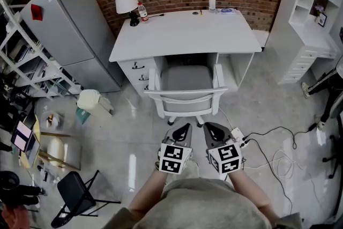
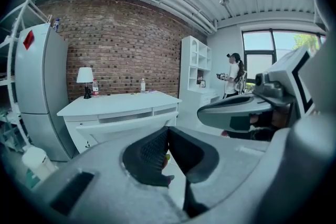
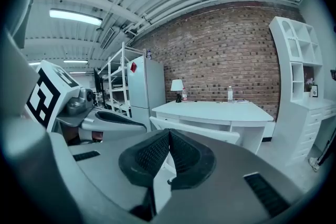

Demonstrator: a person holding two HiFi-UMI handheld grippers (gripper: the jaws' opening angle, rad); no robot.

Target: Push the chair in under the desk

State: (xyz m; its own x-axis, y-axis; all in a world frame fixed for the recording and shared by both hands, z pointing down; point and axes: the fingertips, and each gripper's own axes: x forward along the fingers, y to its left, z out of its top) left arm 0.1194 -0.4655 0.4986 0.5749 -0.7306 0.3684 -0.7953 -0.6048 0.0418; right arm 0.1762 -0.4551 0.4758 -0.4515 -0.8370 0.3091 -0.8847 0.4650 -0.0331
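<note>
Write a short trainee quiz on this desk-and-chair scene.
1. True or false: the left gripper touches the white chair with a grey seat.
2. What stands at the far left corner of the white desk in the head view? A) white-shaded table lamp B) laptop C) mug
3. Fill in: the jaws of the left gripper and the right gripper are both ____.
Key: 1 false; 2 A; 3 shut.

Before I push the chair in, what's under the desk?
The chair sits partly in the knee space under the desk, with drawers beside it. The desk's top covers whatever lies deeper in.
</note>
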